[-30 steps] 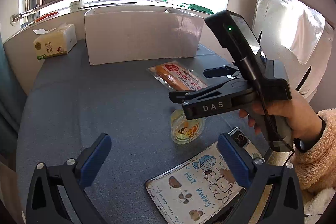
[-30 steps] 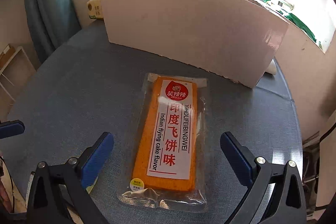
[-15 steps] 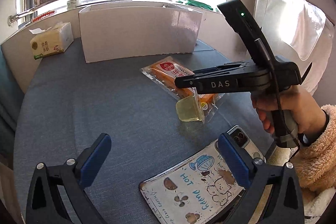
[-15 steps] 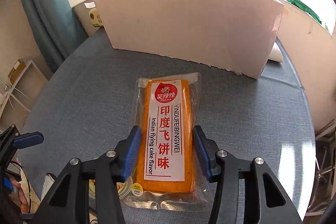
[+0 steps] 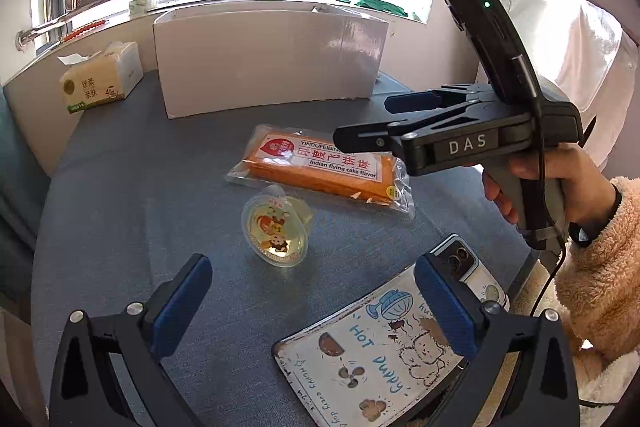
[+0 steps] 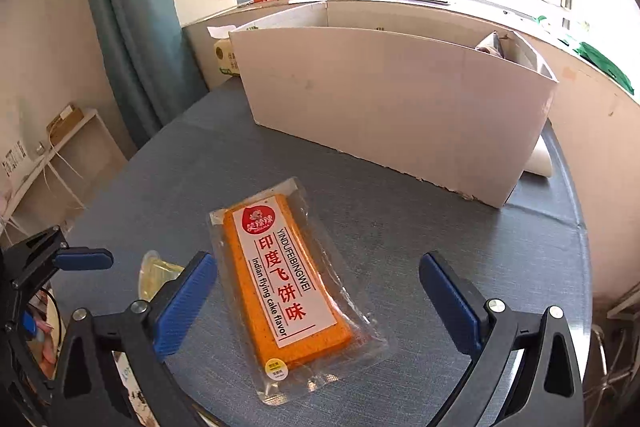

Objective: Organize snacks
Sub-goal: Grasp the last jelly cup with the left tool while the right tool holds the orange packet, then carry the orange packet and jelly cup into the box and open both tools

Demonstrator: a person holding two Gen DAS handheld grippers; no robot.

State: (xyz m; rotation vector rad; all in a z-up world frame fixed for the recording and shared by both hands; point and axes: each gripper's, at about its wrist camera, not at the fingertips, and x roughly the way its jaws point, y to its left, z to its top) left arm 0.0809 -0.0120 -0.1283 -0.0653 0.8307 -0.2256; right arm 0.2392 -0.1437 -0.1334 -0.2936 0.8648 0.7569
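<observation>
An orange flying-cake snack pack [image 5: 320, 167] lies flat on the grey-blue table, also in the right wrist view [image 6: 288, 291]. A small jelly cup [image 5: 278, 229] lies beside it, tilted on its side; its edge shows in the right wrist view [image 6: 154, 273]. My right gripper [image 6: 316, 301] is open above the near end of the pack, holding nothing; in the left wrist view [image 5: 374, 121] it hovers above the pack. My left gripper [image 5: 312, 301] is open and empty, just short of the jelly cup.
A white cardboard box [image 5: 268, 63] stands open at the table's far side, also in the right wrist view [image 6: 392, 107]. A tissue pack [image 5: 100, 79] sits to its left. A decorated tin tray [image 5: 372, 351] and a phone [image 5: 460, 263] lie at the near right edge.
My right gripper closed around the snack pack, then opened and rose; the pack lies turned on the table. The jelly cup was knocked and rolled a little to the left.
</observation>
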